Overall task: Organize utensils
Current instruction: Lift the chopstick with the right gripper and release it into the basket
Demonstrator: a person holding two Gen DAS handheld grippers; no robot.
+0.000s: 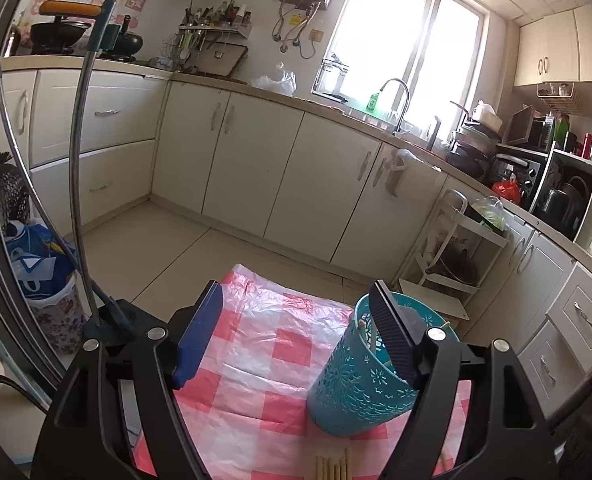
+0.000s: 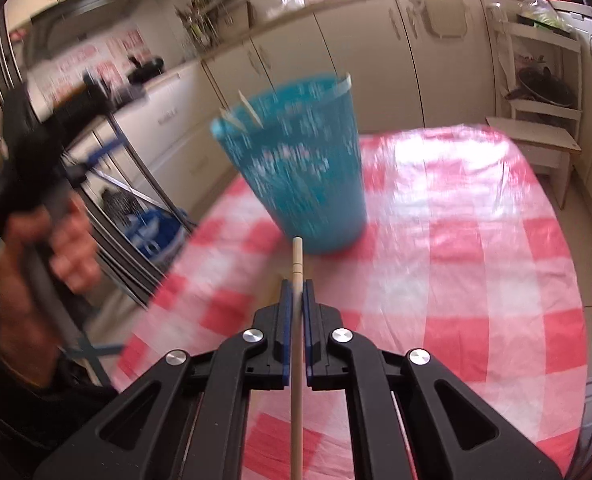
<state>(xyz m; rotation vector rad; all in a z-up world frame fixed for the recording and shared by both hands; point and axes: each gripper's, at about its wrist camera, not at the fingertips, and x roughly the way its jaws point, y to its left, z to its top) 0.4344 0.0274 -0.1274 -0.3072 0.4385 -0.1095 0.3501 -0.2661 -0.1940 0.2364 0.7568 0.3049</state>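
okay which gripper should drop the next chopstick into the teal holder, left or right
Right. The right gripper is already shut on a chopstick that points toward the teal holder. The left gripper is open and holds nothing, with the holder beside its right finger.

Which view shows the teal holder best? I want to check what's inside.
The left wrist view: the holder is sharp, its open top and chopsticks inside visible, though a finger covers part. The right wrist view shows it blurred, from the side.
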